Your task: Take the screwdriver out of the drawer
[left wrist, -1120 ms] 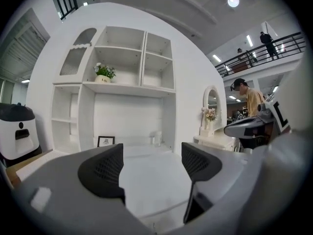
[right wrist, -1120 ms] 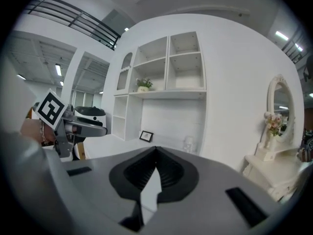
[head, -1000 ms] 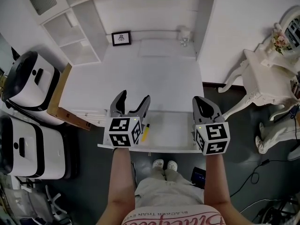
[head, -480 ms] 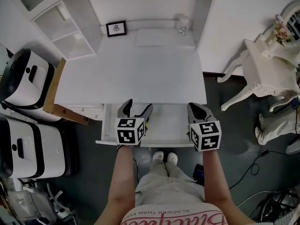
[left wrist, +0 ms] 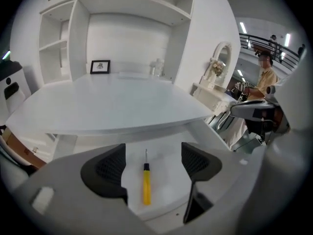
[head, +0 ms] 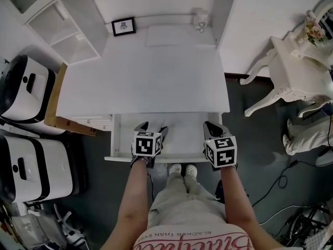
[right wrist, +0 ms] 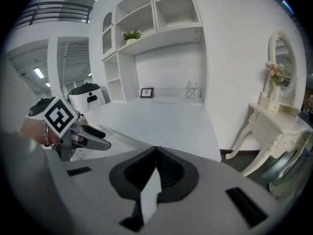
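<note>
Left gripper [left wrist: 152, 159], released, frames the yellow screwdriver [left wrist: 146, 187] lying in the drawer [left wrist: 168, 143] at lower centre. Right gripper [right wrist: 156, 153] is clenched, jaws touching.

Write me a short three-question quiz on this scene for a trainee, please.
1. Where does the screwdriver lie?
A. On the desk top
B. In the open drawer, between the spread jaws of the left gripper
C. On the floor
2. True or false: the right gripper has its jaws wide apart.
3. Fill in: the screwdriver's handle is ____.

Key: 1 B. 2 False; its jaws are together. 3 Yellow.
</note>
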The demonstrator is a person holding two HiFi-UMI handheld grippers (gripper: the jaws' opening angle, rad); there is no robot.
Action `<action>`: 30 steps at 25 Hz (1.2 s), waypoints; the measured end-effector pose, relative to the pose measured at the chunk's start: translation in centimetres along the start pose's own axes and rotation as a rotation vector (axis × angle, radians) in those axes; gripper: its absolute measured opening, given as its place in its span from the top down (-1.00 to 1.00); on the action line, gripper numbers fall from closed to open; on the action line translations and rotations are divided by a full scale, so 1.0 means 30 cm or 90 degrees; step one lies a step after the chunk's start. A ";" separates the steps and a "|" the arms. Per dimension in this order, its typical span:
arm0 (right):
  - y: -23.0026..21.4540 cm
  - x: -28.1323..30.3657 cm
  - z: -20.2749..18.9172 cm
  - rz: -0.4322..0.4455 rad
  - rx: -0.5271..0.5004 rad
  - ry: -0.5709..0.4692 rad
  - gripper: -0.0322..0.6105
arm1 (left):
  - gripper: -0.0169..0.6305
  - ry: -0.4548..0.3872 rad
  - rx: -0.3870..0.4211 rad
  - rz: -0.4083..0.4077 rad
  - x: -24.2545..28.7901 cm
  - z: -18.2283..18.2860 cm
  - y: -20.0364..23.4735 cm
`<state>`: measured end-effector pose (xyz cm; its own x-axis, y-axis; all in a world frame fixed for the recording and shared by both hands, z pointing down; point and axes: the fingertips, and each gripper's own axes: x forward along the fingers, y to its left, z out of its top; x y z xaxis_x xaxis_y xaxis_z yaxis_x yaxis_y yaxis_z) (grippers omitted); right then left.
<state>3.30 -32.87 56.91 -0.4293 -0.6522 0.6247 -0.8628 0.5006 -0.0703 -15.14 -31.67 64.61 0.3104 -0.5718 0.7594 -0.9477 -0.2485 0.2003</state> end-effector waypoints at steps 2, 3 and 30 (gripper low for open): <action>0.001 0.014 -0.021 0.000 0.003 0.013 0.88 | -0.17 0.035 -0.004 -0.004 0.030 -0.038 0.008; 0.002 0.020 -0.029 -0.001 0.004 0.018 0.88 | -0.17 0.050 -0.004 -0.005 0.045 -0.055 0.012; -0.013 0.105 -0.065 -0.007 -0.023 0.078 0.88 | -0.12 0.273 0.018 0.025 0.393 -0.345 0.040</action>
<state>2.81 -33.99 60.41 -0.3825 -0.5836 0.7163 -0.8561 0.5154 -0.0372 -13.40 -30.62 80.22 0.2101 -0.2054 0.9559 -0.9538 -0.2578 0.1542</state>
